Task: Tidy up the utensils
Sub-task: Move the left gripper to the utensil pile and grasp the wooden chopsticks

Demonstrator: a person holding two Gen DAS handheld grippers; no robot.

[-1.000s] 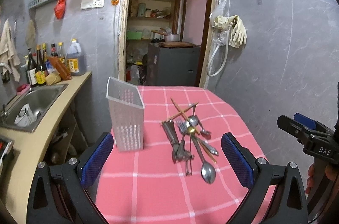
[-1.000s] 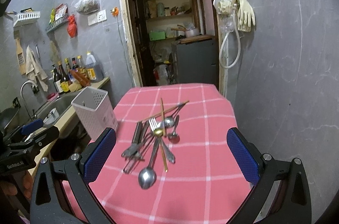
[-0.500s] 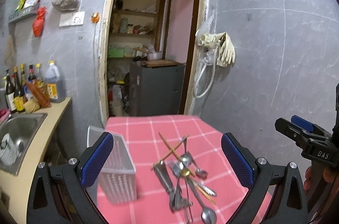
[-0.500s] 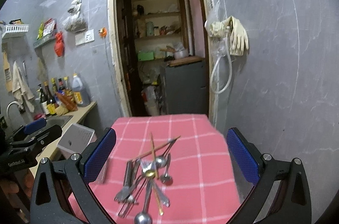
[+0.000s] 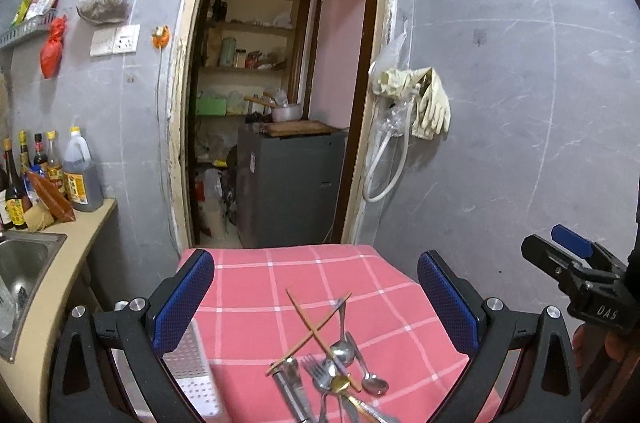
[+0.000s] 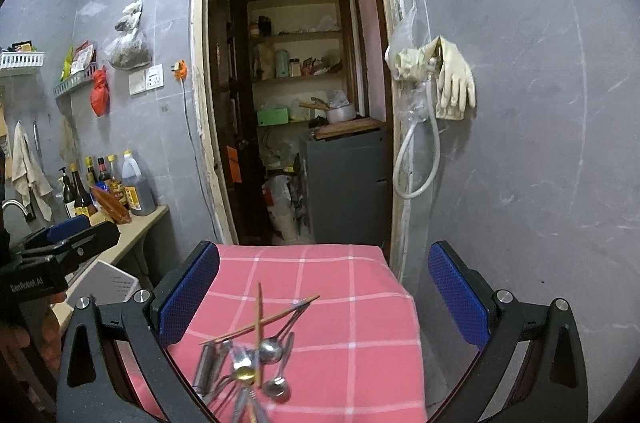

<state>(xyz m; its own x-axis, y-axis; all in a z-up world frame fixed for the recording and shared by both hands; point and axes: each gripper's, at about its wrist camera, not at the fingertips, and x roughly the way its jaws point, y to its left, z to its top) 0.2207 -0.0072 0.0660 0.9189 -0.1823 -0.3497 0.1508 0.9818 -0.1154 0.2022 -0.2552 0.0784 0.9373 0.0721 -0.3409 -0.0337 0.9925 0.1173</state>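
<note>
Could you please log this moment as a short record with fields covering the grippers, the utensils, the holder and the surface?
left gripper: open, empty, above the table
right gripper: open, empty, above the table
utensil pile: spoons, forks, a knife, loose on the tablecloth
chopsticks: two, crossed over the pile
holder: white perforated basket, left of the pile
surface: table with pink checked tablecloth
task state: nothing grasped yet

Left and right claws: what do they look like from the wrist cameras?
The left claw and the right claw match: black angular frames with silver bolts and triangular cut-outs, and blue textured pads on the fingers. Seen from the side, one body carries white letters "DAS" and the other "GenRobot.AI". No cables or sleeves are visible.
</note>
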